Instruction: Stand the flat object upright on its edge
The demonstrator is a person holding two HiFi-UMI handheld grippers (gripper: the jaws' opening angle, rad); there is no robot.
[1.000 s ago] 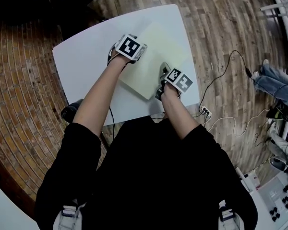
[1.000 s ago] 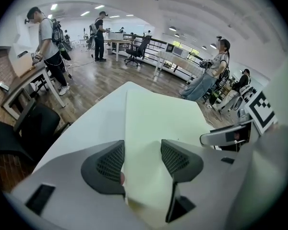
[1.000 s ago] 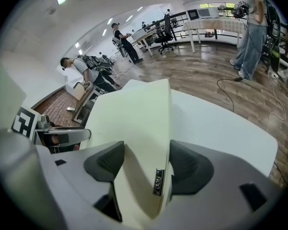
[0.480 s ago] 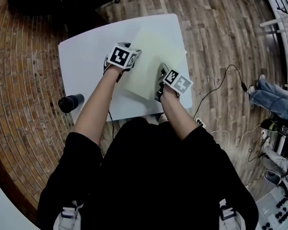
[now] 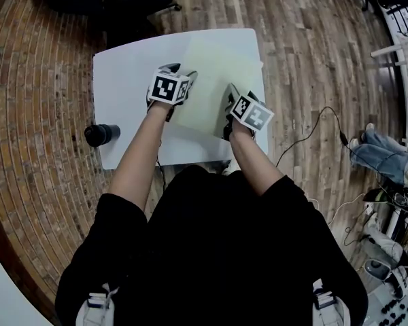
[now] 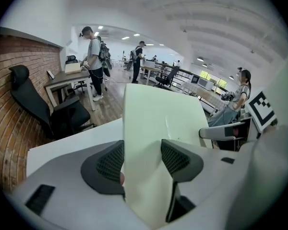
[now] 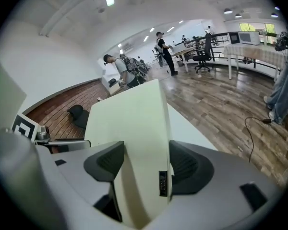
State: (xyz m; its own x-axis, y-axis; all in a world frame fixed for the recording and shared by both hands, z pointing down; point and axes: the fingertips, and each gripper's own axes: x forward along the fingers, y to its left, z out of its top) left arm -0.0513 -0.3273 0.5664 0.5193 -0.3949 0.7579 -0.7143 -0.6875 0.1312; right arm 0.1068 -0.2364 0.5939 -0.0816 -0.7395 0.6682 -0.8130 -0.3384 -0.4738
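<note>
In the head view the grippers and forearms hide the pale board's [image 5: 214, 80] near edge, and whether its far edge touches the white table [image 5: 122, 80] cannot be told. Around the table are wood floor [image 5: 292, 46] and brick-patterned paving [image 5: 27, 114]. The left gripper [image 6: 141, 162] and the right gripper [image 7: 146, 164] are each clamped on the board's near corners. It sits tilted at centre frame, long axis running toward the top edge
</note>
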